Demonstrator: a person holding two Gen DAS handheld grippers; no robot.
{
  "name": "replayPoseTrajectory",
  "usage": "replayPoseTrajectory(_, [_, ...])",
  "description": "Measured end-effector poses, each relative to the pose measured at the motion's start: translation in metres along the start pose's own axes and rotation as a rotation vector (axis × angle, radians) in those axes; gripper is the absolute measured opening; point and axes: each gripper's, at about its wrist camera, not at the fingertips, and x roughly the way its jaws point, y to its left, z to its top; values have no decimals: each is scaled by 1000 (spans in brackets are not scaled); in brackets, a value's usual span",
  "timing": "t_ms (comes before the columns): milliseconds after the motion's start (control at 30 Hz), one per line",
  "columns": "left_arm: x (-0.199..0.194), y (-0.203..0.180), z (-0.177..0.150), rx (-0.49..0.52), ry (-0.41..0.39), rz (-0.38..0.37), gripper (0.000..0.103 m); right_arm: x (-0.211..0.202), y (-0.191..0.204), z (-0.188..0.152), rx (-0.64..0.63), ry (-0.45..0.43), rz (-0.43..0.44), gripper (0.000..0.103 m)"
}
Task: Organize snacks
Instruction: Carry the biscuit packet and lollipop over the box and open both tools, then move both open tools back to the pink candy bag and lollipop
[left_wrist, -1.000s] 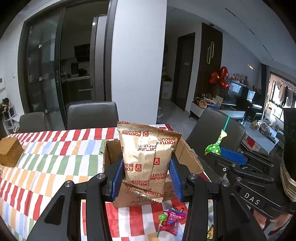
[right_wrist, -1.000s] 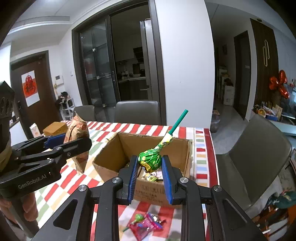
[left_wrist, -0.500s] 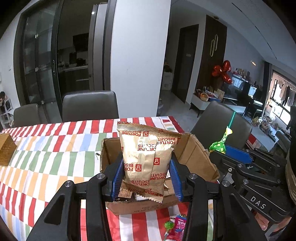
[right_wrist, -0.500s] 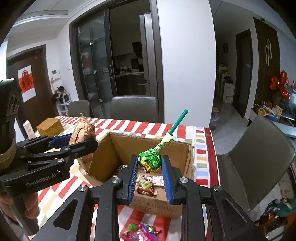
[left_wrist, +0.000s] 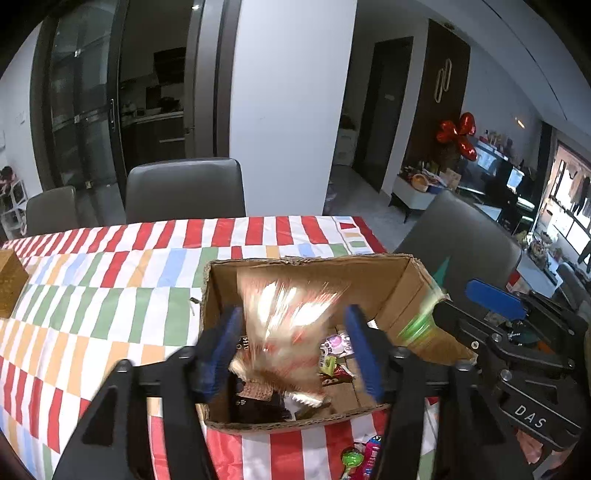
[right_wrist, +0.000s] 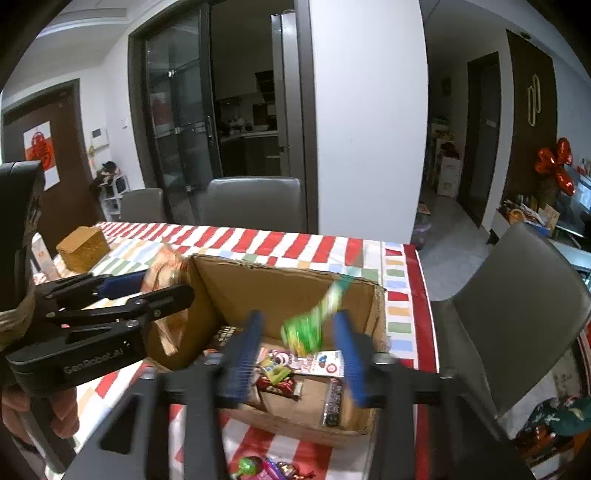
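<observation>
An open cardboard box (left_wrist: 306, 264) (right_wrist: 280, 280) stands on the striped tablecloth and holds several snack packets. My left gripper (left_wrist: 295, 347) is open above the box; the gold biscuit bag (left_wrist: 291, 332) is blurred between its spread fingers, falling into the box. My right gripper (right_wrist: 299, 347) is also open above the box, and the green-wrapped lollipop (right_wrist: 306, 328) is blurred, dropping between its fingers. Each gripper shows in the other's view: the right one (left_wrist: 495, 314), the left one (right_wrist: 110, 295).
Loose candies lie on the cloth in front of the box (left_wrist: 362, 458) (right_wrist: 258, 467). A woven tan box (right_wrist: 85, 247) sits far left. Grey chairs (left_wrist: 184, 192) (right_wrist: 517, 314) stand around the table; its right edge (right_wrist: 417, 280) is close to the box.
Both grippers moved forward and down over the box and opened. The biscuit bag and the lollipop, held before, are now loose and falling into the box.
</observation>
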Motion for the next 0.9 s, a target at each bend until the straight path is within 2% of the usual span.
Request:
replayPoseTrajectory(167, [-18,-5,-11,27,-31,13,69,-10,1,-6,-3,-17,-14,52])
replayPoseTrajectory(400, [-48,-14,-36,68,-66,21,70,-33,3,-25,27,-38,5,52])
replayPoseTrajectory(667, [-69,-23,-72,141,-76,50,70,-42,6,-56,74,13,27,52])
replayPoseTrajectory(900, [-64,-22,-101,186,-33,28,69,-33,12,-92,151,99,43,52])
